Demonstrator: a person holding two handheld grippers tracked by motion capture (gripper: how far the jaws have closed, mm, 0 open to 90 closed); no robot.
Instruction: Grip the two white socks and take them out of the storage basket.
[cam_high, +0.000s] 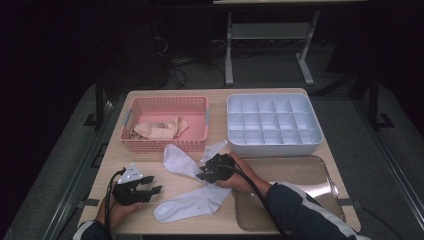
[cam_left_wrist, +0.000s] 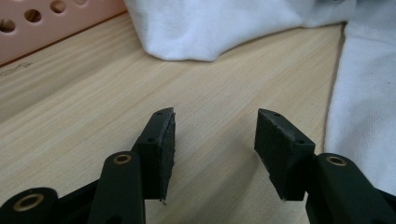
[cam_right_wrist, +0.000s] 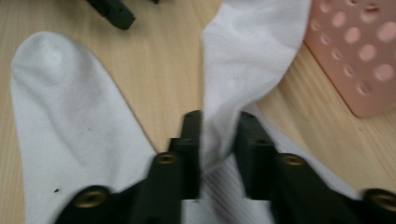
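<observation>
right gripper (cam_right_wrist: 219, 154): clamped on white sock (cam_right_wrist: 243, 70) fold | left gripper (cam_left_wrist: 215, 149): apart, over bare table (cam_left_wrist: 93, 93), sock at 2 o'clock

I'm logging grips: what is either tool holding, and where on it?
The right tool pinches the white cotton sock at a raised fold near its middle bend. The left tool is open, holding nothing.

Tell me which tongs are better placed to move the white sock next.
Right. The right tongs already pinch the white sock; the left tongs stand open over bare table.
</observation>
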